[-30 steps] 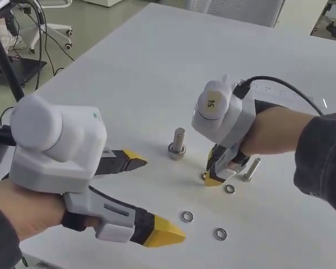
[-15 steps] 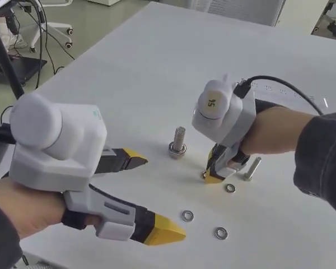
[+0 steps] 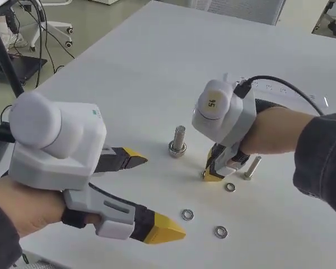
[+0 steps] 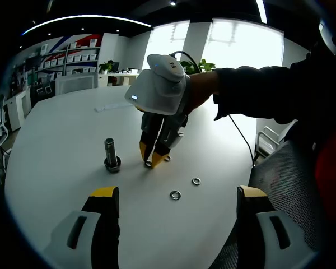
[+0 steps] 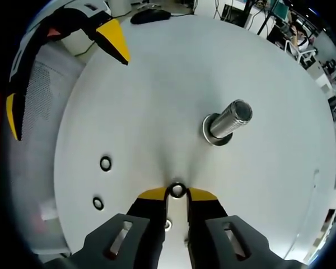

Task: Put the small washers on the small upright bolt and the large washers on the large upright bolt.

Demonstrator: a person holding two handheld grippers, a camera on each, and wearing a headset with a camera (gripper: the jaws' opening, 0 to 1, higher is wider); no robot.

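Observation:
The large upright bolt stands mid-table with a washer round its base. The small bolt stands to its right, partly behind my right gripper. That gripper points down at the table, its jaws shut on a washer that rests on the surface. Three loose washers lie in front of it. My left gripper hovers at the lower left, open with nothing between its yellow fingertips. In the left gripper view the right gripper sits right of the large bolt.
The white round table stretches wide and bare behind the bolts. A black cable runs from the right gripper over the person's sleeve. Chairs and a stand are beyond the table's left edge.
Nothing on the table has moved. The right gripper stays at the washer with only a slight twist, and the left gripper holds its place.

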